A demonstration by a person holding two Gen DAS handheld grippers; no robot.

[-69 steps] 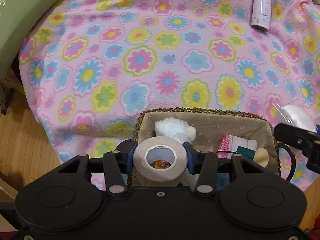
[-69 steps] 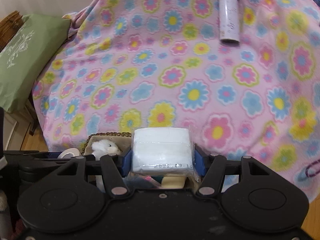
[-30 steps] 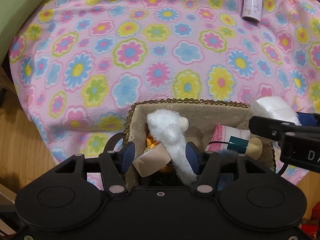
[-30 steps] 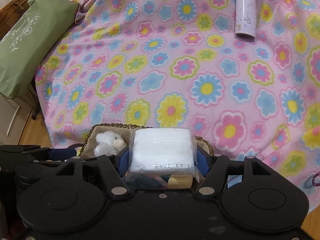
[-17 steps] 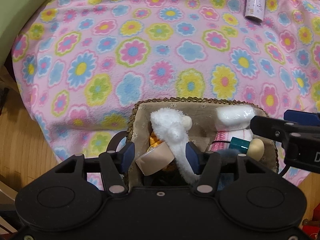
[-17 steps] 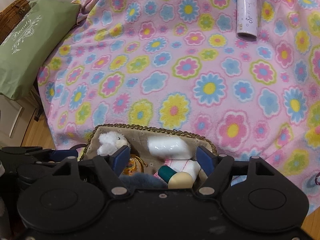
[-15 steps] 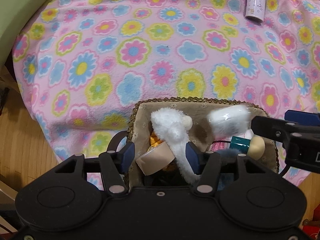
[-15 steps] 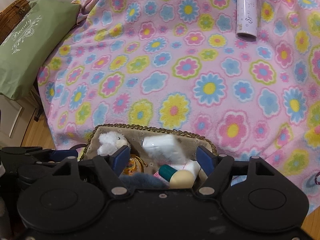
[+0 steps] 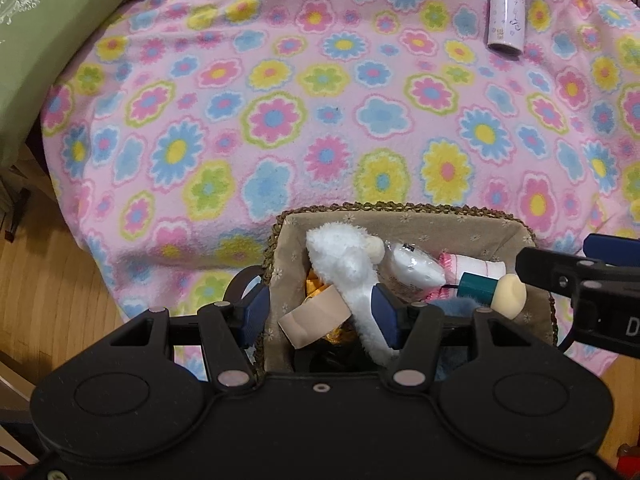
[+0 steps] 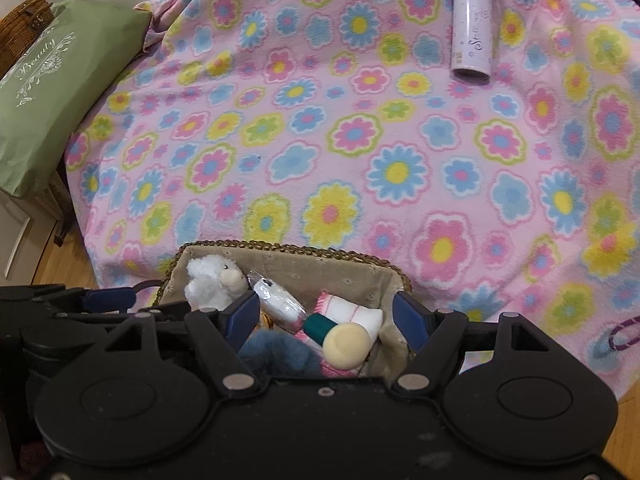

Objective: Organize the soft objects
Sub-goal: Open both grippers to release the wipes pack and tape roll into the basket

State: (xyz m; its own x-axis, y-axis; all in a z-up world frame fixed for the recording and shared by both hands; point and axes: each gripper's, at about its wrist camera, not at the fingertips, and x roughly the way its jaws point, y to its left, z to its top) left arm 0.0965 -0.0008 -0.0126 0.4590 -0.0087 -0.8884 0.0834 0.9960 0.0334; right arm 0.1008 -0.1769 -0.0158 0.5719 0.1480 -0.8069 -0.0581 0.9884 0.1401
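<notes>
Left wrist view: the left gripper (image 9: 320,312) hangs over the left end of a woven, cloth-lined basket (image 9: 400,210) at the near edge of a pink flowered fleece blanket (image 9: 280,120). Its blue pads stand apart with nothing pressed between them; a white plush lamb (image 9: 344,264) runs up past the right pad, and a tan roll of tape (image 9: 316,316) lies tilted below, between the fingers. Beside the lamb lies a clear-wrapped white pack (image 9: 416,266), then a pink-edged white cloth (image 9: 476,268) and a teal-handled cream sponge puff (image 9: 508,292). The right gripper's black finger juts in from the right edge over the basket's right rim. A lilac bottle (image 9: 506,8) lies far up the blanket, and a green pillow (image 9: 36,40) sits at the left.

Right wrist view: the right gripper (image 10: 326,316) has just been opening; its jaws are wide apart and empty over the basket (image 10: 288,246). Below them lie the wrapped white pack (image 10: 280,304), the cloth (image 10: 352,312), the puff (image 10: 344,344) and some blue-grey fur (image 10: 276,354). The lamb (image 10: 212,280) leans in the left corner. The left gripper's black body fills the lower left, hiding that end of the basket. The lilac bottle (image 10: 472,28) and green pillow (image 10: 60,80) lie well apart from the basket.
</notes>
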